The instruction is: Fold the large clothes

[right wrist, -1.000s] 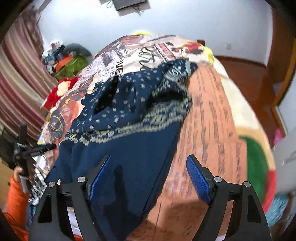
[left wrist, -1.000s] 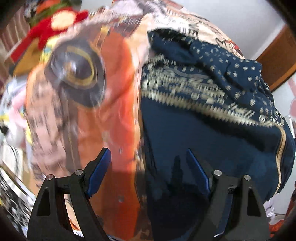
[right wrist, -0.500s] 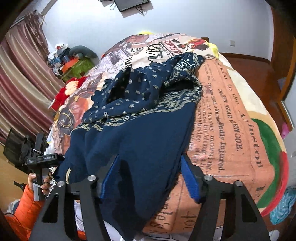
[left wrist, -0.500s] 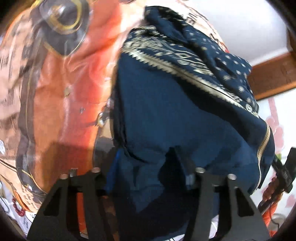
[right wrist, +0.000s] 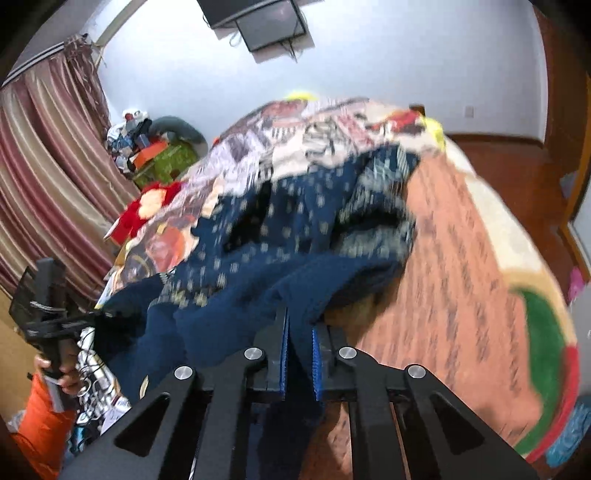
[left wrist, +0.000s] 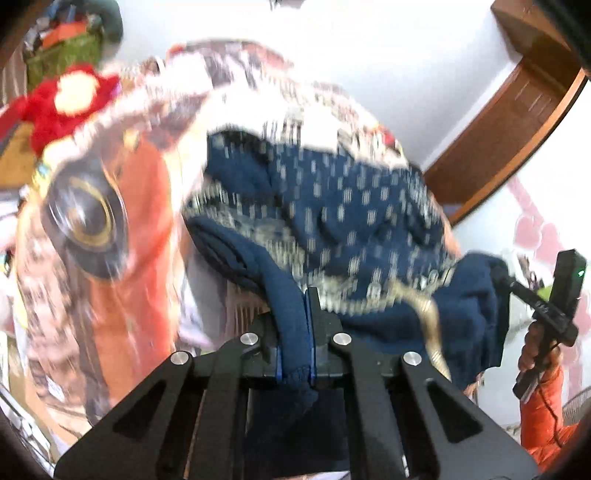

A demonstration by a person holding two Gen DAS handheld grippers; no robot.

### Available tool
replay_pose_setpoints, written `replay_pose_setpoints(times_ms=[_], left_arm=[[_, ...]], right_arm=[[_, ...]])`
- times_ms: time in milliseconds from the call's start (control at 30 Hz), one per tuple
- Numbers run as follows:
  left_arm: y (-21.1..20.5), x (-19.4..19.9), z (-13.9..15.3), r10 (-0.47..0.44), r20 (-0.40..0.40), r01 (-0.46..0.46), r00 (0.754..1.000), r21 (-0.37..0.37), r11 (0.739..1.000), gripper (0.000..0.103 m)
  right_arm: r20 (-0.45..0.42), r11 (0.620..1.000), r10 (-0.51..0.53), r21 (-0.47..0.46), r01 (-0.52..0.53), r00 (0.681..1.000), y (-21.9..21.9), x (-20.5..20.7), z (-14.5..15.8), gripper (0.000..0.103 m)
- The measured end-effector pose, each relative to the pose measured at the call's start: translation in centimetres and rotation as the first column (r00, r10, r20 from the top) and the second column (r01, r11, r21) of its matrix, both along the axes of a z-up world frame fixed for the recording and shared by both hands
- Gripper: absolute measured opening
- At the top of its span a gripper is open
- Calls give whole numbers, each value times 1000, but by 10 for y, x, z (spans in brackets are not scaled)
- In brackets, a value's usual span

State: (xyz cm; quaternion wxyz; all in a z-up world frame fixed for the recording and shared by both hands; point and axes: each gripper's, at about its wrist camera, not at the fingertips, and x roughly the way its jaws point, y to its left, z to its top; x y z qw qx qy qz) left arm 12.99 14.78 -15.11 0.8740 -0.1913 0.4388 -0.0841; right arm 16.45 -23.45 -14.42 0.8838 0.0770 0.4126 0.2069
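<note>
In the left wrist view, the left hand-held gripper [left wrist: 295, 328] has just been closing and is clamped on a thick rolled edge of the navy sweater [left wrist: 354, 218], which fills the gap between its blue pads and hangs out a little below them. The sweater, dark blue with pale dots and a patterned band, lies bunched on the bed [left wrist: 122, 258], whose cover is printed in orange, brown and white. The raised edge stretches from the jaws across to the right hand-held gripper [left wrist: 509, 284], held by a hand [left wrist: 535, 347] in an orange sleeve at the right edge of the view. A red plush toy [left wrist: 62, 107] sits beyond the bed at upper left. The picture is blurred.

In the right wrist view, the right hand-held gripper [right wrist: 299, 354] has also just been closing and grips a fold of the same sweater [right wrist: 295, 229] between its blue pads. The garment spreads from the jaws up across the bed [right wrist: 461, 280] and left to the other gripper [right wrist: 96, 317], where cloth reaches its tip. Striped curtains [right wrist: 48, 177] hang at left, and a dark screen [right wrist: 258, 18] is mounted on the far wall.
</note>
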Motion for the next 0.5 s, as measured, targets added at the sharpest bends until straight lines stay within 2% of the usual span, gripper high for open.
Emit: replay_pose_setpoints(times_ms=[100, 167, 300, 367, 400, 500], left_arm=[[13, 7, 11, 52, 37, -51, 998, -11, 999, 9], [25, 10, 10, 91, 34, -91, 995, 0, 996, 9], [43, 19, -23, 148, -51, -147, 988, 24, 989, 8], [45, 22, -42, 142, -102, -141, 985, 17, 990, 8], [44, 22, -53, 134, -130, -133, 982, 12, 991, 8], [36, 14, -60, 115, -143, -113, 983, 23, 993, 8]], right_arm=[[27, 999, -30, -29, 31, 999, -8, 25, 8, 7], [31, 998, -48, -51, 49, 998, -11, 40, 6, 7], [17, 993, -73, -96, 74, 997, -13, 64, -7, 7], [-13, 991, -84, -106, 82, 996, -13, 77, -17, 7], [-58, 992, -79, -100, 73, 995, -13, 84, -26, 7], [-104, 995, -73, -78, 65, 992, -15, 87, -30, 8]])
